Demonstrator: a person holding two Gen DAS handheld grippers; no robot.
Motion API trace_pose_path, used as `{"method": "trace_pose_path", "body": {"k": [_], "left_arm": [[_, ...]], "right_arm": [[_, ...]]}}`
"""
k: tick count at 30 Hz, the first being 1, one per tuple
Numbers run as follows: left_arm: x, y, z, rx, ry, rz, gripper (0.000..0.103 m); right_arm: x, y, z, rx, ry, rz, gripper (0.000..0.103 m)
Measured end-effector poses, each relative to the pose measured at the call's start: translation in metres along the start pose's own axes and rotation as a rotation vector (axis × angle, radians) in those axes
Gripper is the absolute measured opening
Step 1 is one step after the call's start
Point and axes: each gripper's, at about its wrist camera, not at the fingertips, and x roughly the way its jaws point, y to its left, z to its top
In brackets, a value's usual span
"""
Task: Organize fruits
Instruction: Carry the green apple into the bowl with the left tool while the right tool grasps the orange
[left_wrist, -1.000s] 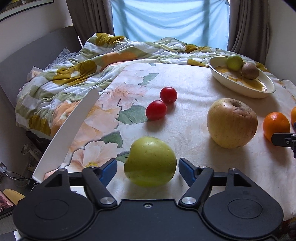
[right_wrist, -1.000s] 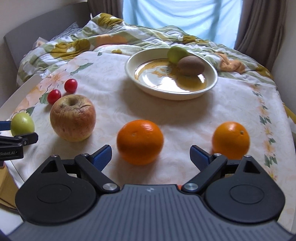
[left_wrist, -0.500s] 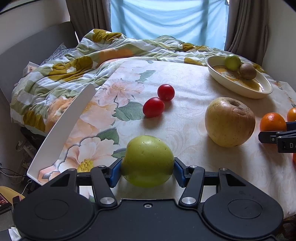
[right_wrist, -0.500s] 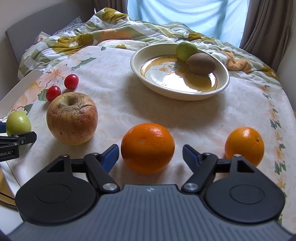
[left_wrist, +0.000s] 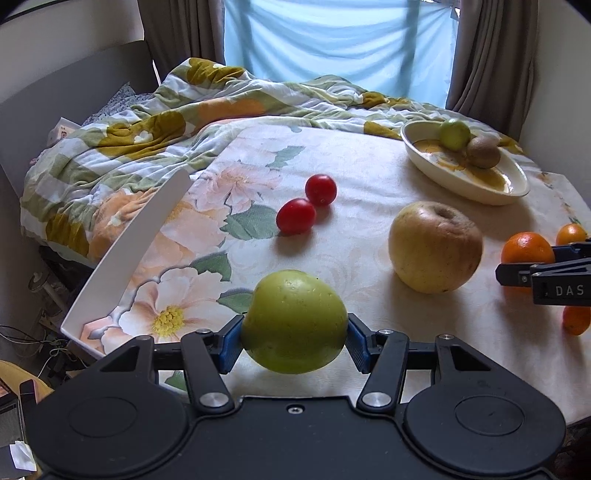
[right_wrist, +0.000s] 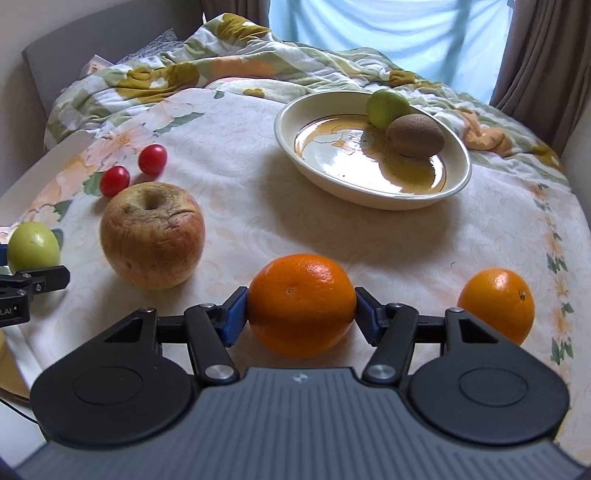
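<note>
My left gripper (left_wrist: 293, 341) is shut on a green apple (left_wrist: 293, 317) near the table's front left edge; both blue pads press its sides. The jaws of my right gripper (right_wrist: 301, 314) are closing on an orange (right_wrist: 301, 301), and the pads touch it on both sides. A cream bowl (right_wrist: 369, 199) at the back right holds a small green fruit (right_wrist: 386, 107) and a kiwi (right_wrist: 415, 134). On the floral cloth lie a large wrinkled apple (right_wrist: 152, 234), two cherry tomatoes (left_wrist: 296, 216) and a second orange (right_wrist: 496, 304).
A white table rim (left_wrist: 133, 243) runs along the left edge, with a drop to the floor beyond it. A rumpled flowered blanket (left_wrist: 177, 122) lies behind the table, below a curtained window. A small orange fruit (left_wrist: 576, 319) lies at the right edge of the left wrist view.
The left jaws closed onto the green apple and have held it since. The right jaws came in from wide open until their pads met the orange.
</note>
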Motion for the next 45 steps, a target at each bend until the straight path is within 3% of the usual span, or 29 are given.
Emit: {"method": "trace_pose_path", "body": {"k": [12,25,36,45], "left_arm": [[-0.05,-0.024,0.019,0.01,-0.068,-0.03,0.061],[-0.089,-0.055,0.08,0.083,-0.17,-0.079,0.061],[-0.059,-0.077,0.152,0.144,-0.181,-0.158,0.061],[0.0,-0.095,0.193,0.201,-0.125,-0.217,0.061]], "right_arm": [[-0.048,-0.005,0.002,0.017,-0.041,0.02,0.075],[-0.121,-0.033,0.023,0.012,-0.104,-0.002,0.075],[-0.135,-0.076,0.065,0.051,-0.132,-0.051,0.075],[-0.111,-0.103,0.105,0.119,-0.141,-0.104,0.075]]}}
